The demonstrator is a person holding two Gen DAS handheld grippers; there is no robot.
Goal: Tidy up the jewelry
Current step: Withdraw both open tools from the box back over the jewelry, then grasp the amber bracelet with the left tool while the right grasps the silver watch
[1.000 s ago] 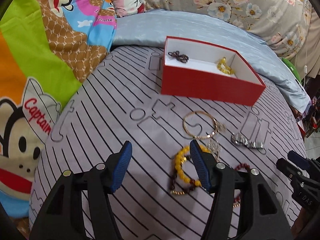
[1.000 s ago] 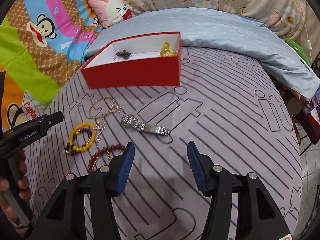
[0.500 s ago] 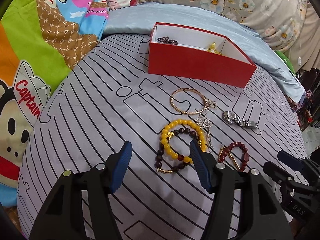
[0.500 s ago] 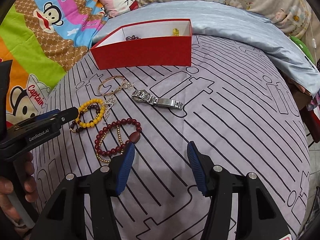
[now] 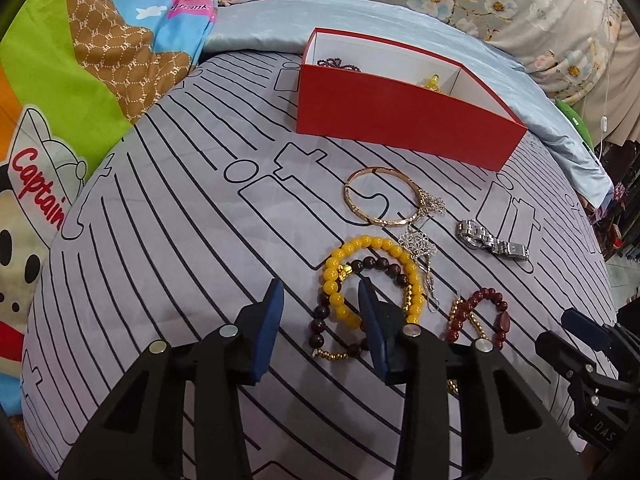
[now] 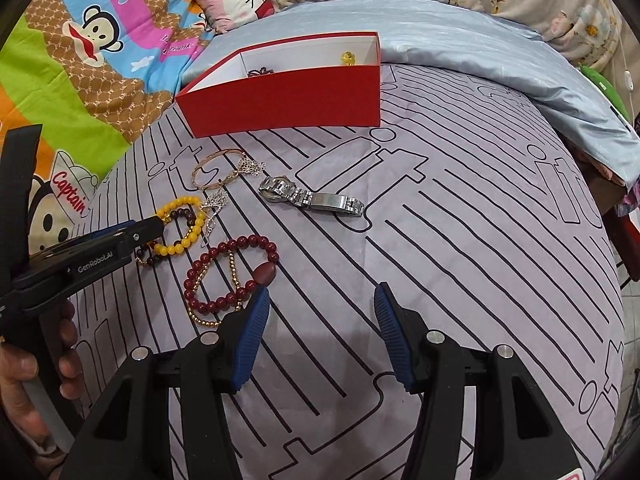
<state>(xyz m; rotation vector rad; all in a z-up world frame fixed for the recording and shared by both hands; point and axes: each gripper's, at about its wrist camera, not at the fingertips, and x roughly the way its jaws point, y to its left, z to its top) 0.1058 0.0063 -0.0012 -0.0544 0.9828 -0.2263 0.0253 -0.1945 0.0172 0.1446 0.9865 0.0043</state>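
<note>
Your left gripper (image 5: 320,300) is the tool at work now, and its blue jaws have just been closing in, so they stand narrow but not shut. They sit low over the yellow bead bracelet (image 5: 374,246), which lies on the striped sheet (image 5: 180,240) with a dark bead bracelet (image 5: 320,316) tangled through it. One finger is inside the yellow ring and the other is outside, on the left, so one side of the beads sits between them. The pads do not press on the beads yet. You look to be at the picking-up step. Next you need to squeeze the rest of the way onto the beads and lift, and you may find both bracelets come up together. A silver chain (image 5: 420,248) touches the yellow beads on the right, so watch that it does not drag along. Beyond that lie a gold bangle (image 5: 360,208), a silver watch (image 5: 492,240) and a red bead bracelet (image 5: 476,308). Farther back is the red box (image 5: 400,128), with a dark piece and a yellow piece already inside. Your left gripper tips down at a steep slant toward the bed. Your right gripper (image 6: 322,336) hangs off to the side with its jaws wide and nothing in them, just beside the red beads. Your left hand (image 6: 36,364) wraps the handle.
</note>
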